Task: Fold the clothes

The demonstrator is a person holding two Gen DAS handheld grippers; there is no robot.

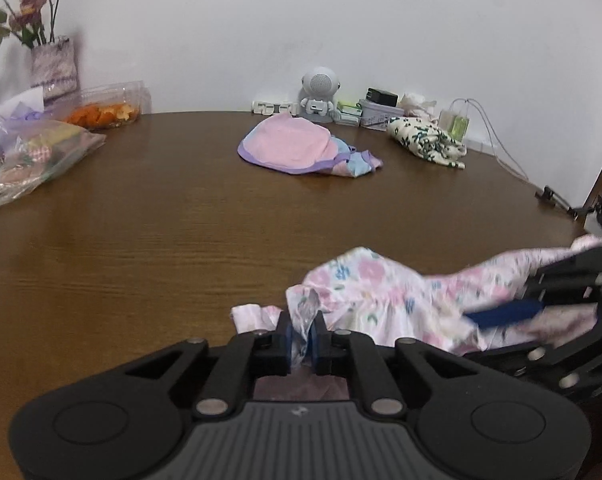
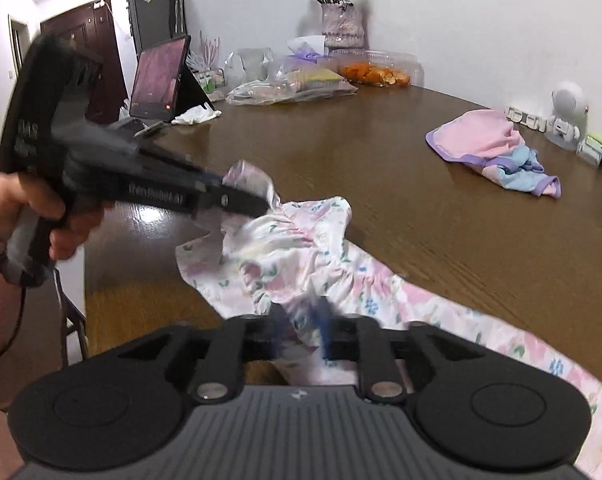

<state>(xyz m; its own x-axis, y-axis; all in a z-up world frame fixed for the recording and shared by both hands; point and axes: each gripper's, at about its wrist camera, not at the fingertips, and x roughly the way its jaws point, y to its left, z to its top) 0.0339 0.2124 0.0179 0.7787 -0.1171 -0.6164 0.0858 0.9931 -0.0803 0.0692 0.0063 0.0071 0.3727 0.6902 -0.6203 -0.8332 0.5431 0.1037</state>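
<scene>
Lying rumpled at the near edge of the brown wood-grain table point(image 1: 149, 216), a white garment printed with pink and blue flowers point(image 1: 381, 292), one end draped off the table edge toward the lower right in the right wrist view.

Pinching a bunched, thin fold of that floral garment point(image 2: 301, 256) between the blue pads of the black left gripper point(image 1: 301, 340), jaws nearly closed on the fabric. Seen from the right wrist view, the same left gripper point(image 2: 261, 200) reaching in from the left, gripped by a person's hand point(image 2: 41, 208), its tip lifting a crumpled corner just above the table.

Clamping another part of the floral cloth in the black right gripper point(image 2: 303, 332), jaws drawn close with fabric bunched between the blue pads, though blurred. From the left wrist view, that right gripper point(image 1: 497, 316) coming in from the right, one blue finger lying across the cloth.

Resting well apart toward the far side of the table, a folded pink garment with purple trim and a light blue patch point(image 1: 301, 148). Sitting beside it to the right, a cream cloth with dark green print point(image 1: 425, 140), crumpled near the wall. Standing against the wall behind them, a small white round-headed robot figure point(image 1: 319, 96). Holding orange pieces at the far left, a clear plastic box point(image 1: 109, 104), next to a clear bag of colourful items point(image 1: 33, 148) and a patterned vase of pink flowers point(image 1: 55, 64). Propped on a stand near the far left corner in the right wrist view, a dark tablet point(image 2: 159, 78).
</scene>
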